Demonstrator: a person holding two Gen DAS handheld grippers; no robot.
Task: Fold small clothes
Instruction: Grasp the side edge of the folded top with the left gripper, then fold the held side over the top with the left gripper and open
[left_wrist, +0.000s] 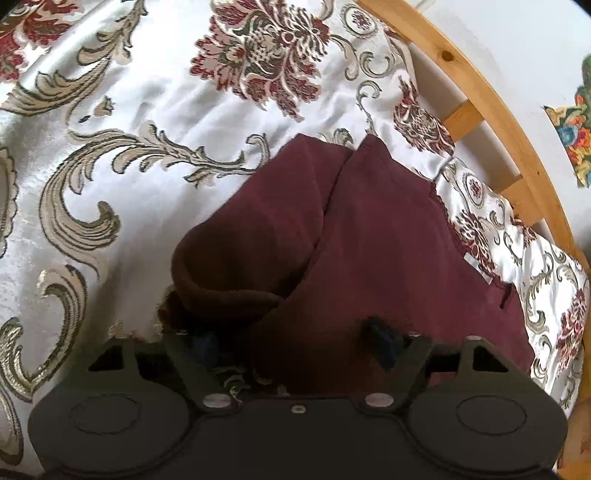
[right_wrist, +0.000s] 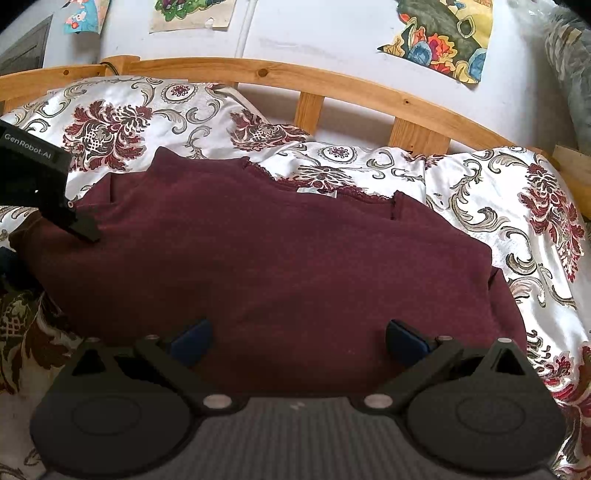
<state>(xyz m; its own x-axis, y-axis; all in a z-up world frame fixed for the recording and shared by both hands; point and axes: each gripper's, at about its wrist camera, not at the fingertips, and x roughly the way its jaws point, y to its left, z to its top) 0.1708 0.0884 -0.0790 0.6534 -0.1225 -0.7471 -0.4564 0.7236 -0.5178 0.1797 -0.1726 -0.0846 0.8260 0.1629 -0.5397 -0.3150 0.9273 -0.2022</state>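
A maroon knit top (right_wrist: 277, 258) lies spread on the floral bedspread (right_wrist: 480, 192), its lace neckline toward the headboard. In the left wrist view the top (left_wrist: 388, 240) has its left sleeve folded over the body, cuff (left_wrist: 221, 291) toward me. My left gripper (left_wrist: 295, 343) is open, its blue pads (left_wrist: 384, 343) low over the top's left edge; it also shows at the left of the right wrist view (right_wrist: 79, 229). My right gripper (right_wrist: 299, 339) is open and empty, its pads (right_wrist: 192, 338) just above the top's near hem.
A wooden headboard rail (right_wrist: 314, 81) with slats runs behind the bed, also in the left wrist view (left_wrist: 498, 99). Colourful drawings (right_wrist: 443, 40) hang on the white wall. The patterned bedspread (left_wrist: 110, 184) stretches to the left of the top.
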